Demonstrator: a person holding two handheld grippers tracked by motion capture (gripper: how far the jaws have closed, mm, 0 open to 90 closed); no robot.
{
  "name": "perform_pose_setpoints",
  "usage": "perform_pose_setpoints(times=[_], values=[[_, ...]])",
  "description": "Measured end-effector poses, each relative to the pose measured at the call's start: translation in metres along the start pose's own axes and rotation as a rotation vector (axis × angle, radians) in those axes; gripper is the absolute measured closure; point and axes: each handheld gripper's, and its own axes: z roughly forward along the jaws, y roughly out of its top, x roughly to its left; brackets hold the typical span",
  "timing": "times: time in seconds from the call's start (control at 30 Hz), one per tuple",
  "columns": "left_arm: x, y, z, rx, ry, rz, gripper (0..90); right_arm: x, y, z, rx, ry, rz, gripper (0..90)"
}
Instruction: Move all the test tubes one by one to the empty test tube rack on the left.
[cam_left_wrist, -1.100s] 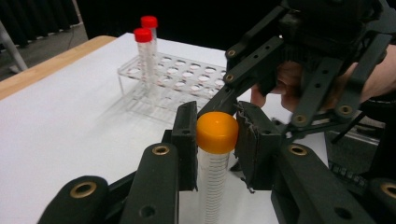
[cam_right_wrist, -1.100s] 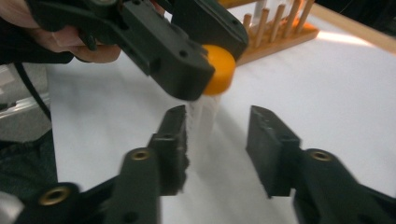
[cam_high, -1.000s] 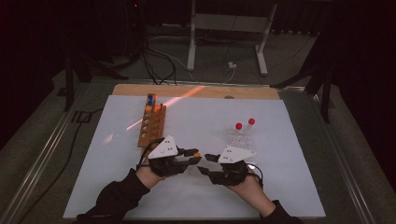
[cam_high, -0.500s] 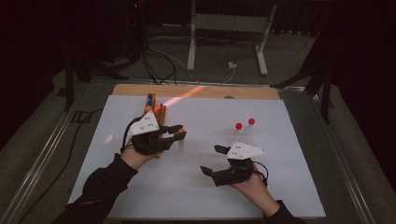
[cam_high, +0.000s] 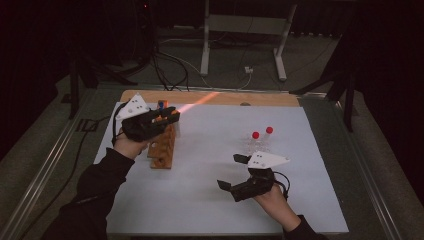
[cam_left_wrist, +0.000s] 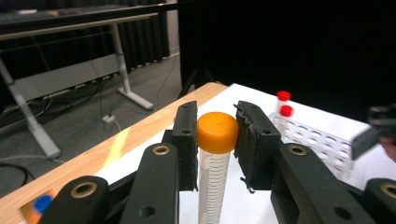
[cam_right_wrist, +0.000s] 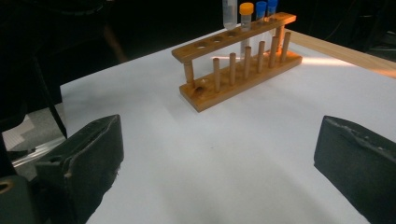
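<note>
My left gripper (cam_high: 170, 117) is shut on a clear graduated tube with an orange cap (cam_left_wrist: 216, 132), held upright just above the wooden tube rack (cam_high: 162, 149). In the right gripper view the tube's rounded bottom (cam_right_wrist: 229, 14) hangs over the wooden rack (cam_right_wrist: 238, 65), beside an orange-capped tube (cam_right_wrist: 246, 10) and two blue-capped tubes (cam_right_wrist: 261, 7) standing in it. My right gripper (cam_high: 231, 171) rests low at the table's front right. Its jaws (cam_right_wrist: 219, 154) have just been opening and stand wide with nothing between them.
A clear plastic rack (cam_high: 257, 146) with two red-capped tubes (cam_high: 256, 135) stands just beyond the right gripper. The white table top (cam_high: 200, 200) has a wooden strip (cam_high: 260, 99) along its far edge. Metal rails (cam_high: 50, 170) flank the table.
The left gripper has carried the tube up and left, from beside the right gripper to above the wooden rack. The right gripper's jaws have opened wide; that hand has stayed in place.
</note>
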Motion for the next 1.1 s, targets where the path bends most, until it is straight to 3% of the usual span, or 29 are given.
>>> perform_pose_setpoints(times=[0.47,0.7,0.9,1.1], values=[[0.036,-0.019,-0.007,0.038,0.138,-0.024,71.6,0.001,0.000,0.000,0.003,-0.011,-0.008,1.4],[0.052,-0.031,-0.009,0.028,0.183,-0.045,71.6,0.001,-0.001,0.000,0.008,-0.013,-0.013,1.5],[0.061,-0.043,-0.007,0.024,0.192,-0.094,71.6,0.001,0.000,-0.001,0.009,-0.011,-0.012,1.5],[0.062,-0.055,-0.001,0.042,0.194,-0.104,71.6,0.000,-0.001,-0.002,0.006,-0.012,-0.014,1.5]])
